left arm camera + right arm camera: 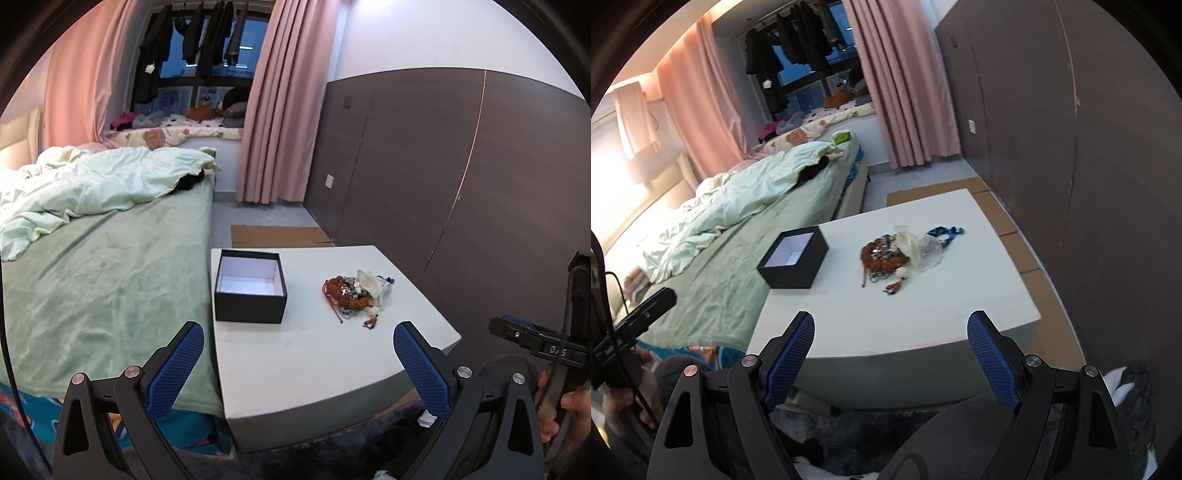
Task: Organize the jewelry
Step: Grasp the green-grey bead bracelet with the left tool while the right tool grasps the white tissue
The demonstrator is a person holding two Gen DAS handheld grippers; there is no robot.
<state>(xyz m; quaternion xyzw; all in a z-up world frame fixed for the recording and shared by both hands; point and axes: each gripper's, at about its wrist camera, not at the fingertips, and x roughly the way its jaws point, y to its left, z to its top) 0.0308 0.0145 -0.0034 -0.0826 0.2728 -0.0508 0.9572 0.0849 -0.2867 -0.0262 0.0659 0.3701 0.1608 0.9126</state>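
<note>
Jewelry, a tangled heap of orange beads and silver chains [884, 256], lies ahead of both empty, wide-open tongs on the white counter [923, 317], nearer the right tongs [891, 360]; the left tongs [298, 363] face the open black box [251, 286].

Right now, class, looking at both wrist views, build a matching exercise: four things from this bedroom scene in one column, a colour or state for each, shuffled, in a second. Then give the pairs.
1. black box
2. jewelry pile
3. curtain
4. duvet

A. pink, hanging
B. crumpled, pale green
C. open-topped, white inside, empty
D. tangled heap on the white table

Pairs: 1-C, 2-D, 3-A, 4-B
</note>
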